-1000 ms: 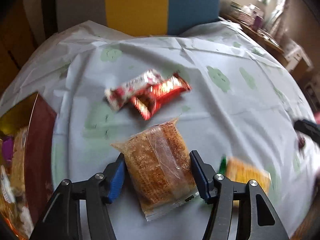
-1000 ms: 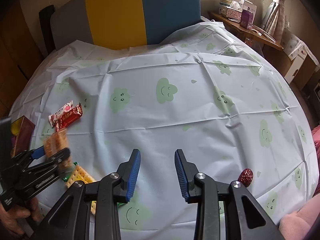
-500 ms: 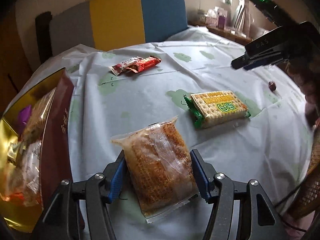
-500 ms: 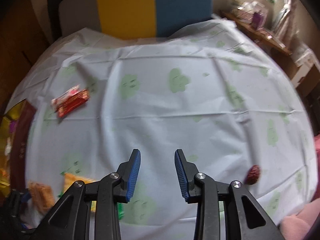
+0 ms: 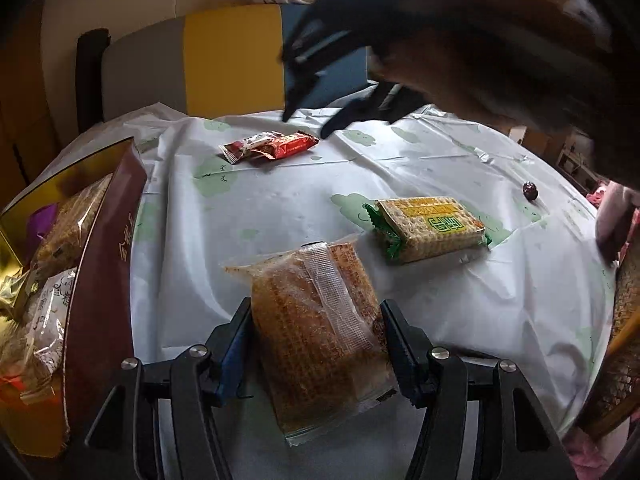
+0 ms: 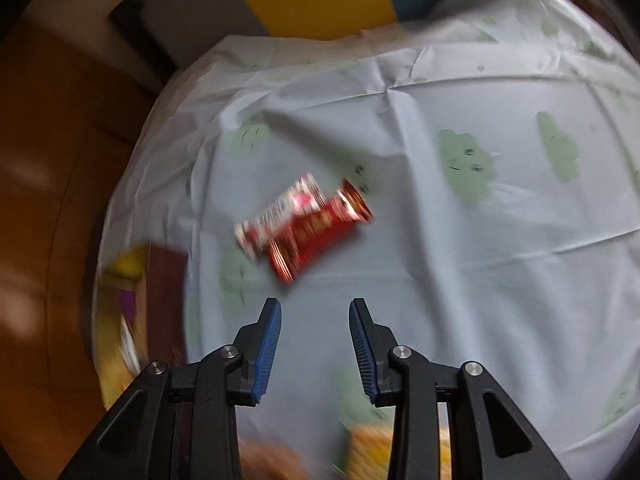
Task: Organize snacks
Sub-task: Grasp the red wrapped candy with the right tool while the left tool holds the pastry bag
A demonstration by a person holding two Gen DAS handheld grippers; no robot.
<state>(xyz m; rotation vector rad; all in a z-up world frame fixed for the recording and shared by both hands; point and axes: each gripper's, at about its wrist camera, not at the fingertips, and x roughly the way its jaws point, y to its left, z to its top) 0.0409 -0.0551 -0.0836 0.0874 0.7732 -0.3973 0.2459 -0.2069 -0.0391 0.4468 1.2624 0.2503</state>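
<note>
My left gripper is shut on a clear-wrapped brown crispy cake and holds it just right of the open dark-red snack box. A green-and-yellow cracker pack lies on the cloth beyond it. Two red snack bars lie side by side at the far end; in the right wrist view they lie just ahead and left of my right gripper, which is open and empty above them. In the left wrist view the right gripper hangs above the bars.
A small dark-red wrapped candy lies at the right of the cloud-print tablecloth. The box holds several wrapped snacks. A yellow, grey and blue chair back stands behind the table. A wicker edge sits at the right.
My right gripper has swung left across the table to hang over the red bars, still open. My left gripper has kept the cake beside the box.
</note>
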